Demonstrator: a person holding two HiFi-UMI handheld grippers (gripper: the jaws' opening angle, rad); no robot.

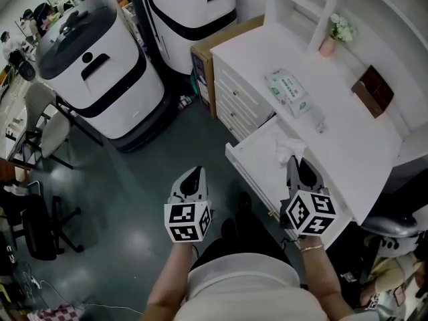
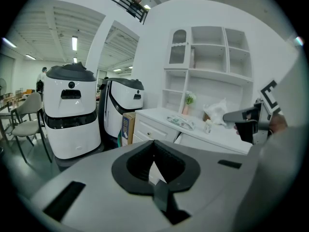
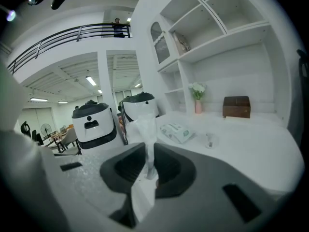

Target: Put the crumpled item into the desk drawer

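The crumpled item is a white tissue [image 1: 289,146] [image 3: 144,129], and my right gripper [image 1: 292,159] [image 3: 147,146] is shut on it. The tissue sticks up between the pads and hangs just above the open drawer [image 1: 242,160] of the white desk [image 1: 341,122]. In the left gripper view the tissue [image 2: 219,109] and the right gripper [image 2: 241,116] show at the right, over the desk. My left gripper [image 1: 195,171] [image 2: 154,141] is shut and holds nothing. It hangs over the floor to the left of the drawer.
On the desktop lie a pack of wipes [image 1: 289,91], a small clear cup [image 1: 319,122], a brown box [image 1: 373,89] and a pink vase with flowers [image 1: 332,35]. Two white machines [image 1: 93,65] [image 1: 190,12] and a cardboard box [image 1: 204,59] stand left of the desk.
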